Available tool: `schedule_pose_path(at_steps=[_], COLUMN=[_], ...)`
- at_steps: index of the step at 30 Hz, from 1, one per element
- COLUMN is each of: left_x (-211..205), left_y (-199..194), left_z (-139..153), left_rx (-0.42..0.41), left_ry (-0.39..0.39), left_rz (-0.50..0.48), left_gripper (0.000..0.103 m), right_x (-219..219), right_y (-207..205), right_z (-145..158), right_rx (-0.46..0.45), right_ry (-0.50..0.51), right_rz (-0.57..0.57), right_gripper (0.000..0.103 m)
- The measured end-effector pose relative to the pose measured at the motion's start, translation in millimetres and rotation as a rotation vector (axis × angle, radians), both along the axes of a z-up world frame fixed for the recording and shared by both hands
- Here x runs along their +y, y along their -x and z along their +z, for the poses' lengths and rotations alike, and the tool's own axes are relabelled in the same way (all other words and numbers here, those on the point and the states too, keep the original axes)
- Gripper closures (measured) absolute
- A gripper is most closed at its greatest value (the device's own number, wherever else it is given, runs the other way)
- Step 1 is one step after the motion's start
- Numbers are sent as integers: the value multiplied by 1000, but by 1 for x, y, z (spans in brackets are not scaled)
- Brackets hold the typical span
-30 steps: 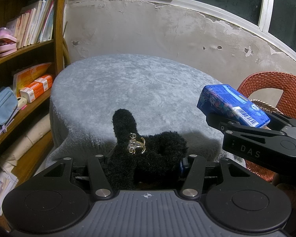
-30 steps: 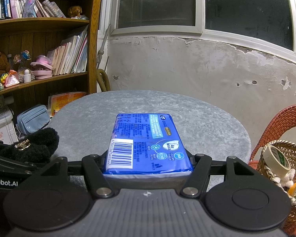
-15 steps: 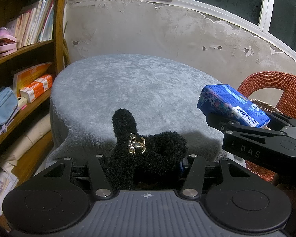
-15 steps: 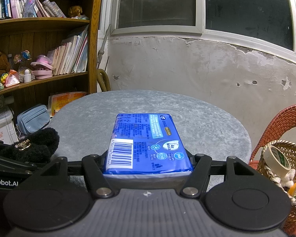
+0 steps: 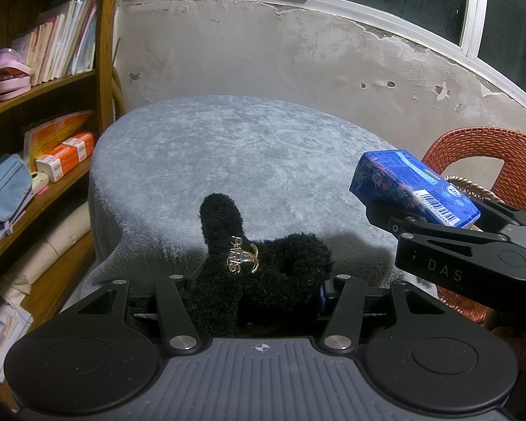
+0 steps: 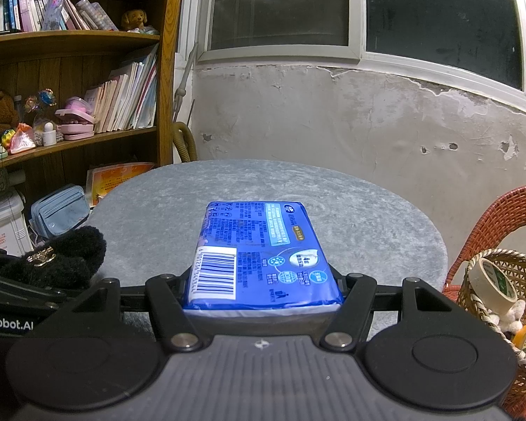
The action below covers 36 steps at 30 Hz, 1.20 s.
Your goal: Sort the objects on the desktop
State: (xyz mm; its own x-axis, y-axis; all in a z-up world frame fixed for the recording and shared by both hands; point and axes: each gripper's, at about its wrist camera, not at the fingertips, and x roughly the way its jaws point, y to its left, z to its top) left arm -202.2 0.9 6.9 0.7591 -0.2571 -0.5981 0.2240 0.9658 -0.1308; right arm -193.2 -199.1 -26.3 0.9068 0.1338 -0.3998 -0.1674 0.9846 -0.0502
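Plainly, both hands are loaded and neither load has a place yet. The left gripper (image 5: 259,291) has its fingers closed around a black fuzzy hair accessory (image 5: 263,266) with a small gold logo charm (image 5: 242,254); the plush fills the gap between the fingers and one lobe stands up beyond them. The right gripper (image 6: 263,280) has its fingers clamped on the two long sides of a blue tissue pack (image 6: 259,256), which lies flat between them, barcode end nearest the camera, and sticks out well past the tips. Both loads hang above the near edge of the round surface (image 5: 228,161) under its grey plush cover, which lies ahead of and below both sets of fingers.

A wicker basket (image 6: 501,280) holding rolls of tape (image 6: 491,280) sits to the right of the right fingers, on the red woven chair (image 6: 508,217). It looks the likeliest home for sorted things, though that is a guess.

To do this step well, I would move one hand at a time, since the two grippers sit close and could knock together. Swing the tissue pack over level, lower it until it rests on something, and only then let the fingers spread. The hair accessory is soft and may cling to the pads, so open wide and draw back straight.
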Motion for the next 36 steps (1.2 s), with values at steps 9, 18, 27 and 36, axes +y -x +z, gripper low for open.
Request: schedule_pose_path(at_steps=[9,18,27,36], left_x=[0,3,4,5], left_y=[0,-1,-1,-1], left_z=[0,-2,-3,-3], left_rx=[-1,0,-1,0], left_ry=[0,0,-1,0], left_rz=[0,2,3,3], left_gripper=[43,43,43,43], right_x=[1,1,1,2], right_y=[0,0,0,0], right_z=[-1,-1,0,-1], right_rx=[1,0,-1,-1], right_ry=[0,0,0,2], right_rz=[0,-1,-1,0], right_gripper=[42,42,42,42])
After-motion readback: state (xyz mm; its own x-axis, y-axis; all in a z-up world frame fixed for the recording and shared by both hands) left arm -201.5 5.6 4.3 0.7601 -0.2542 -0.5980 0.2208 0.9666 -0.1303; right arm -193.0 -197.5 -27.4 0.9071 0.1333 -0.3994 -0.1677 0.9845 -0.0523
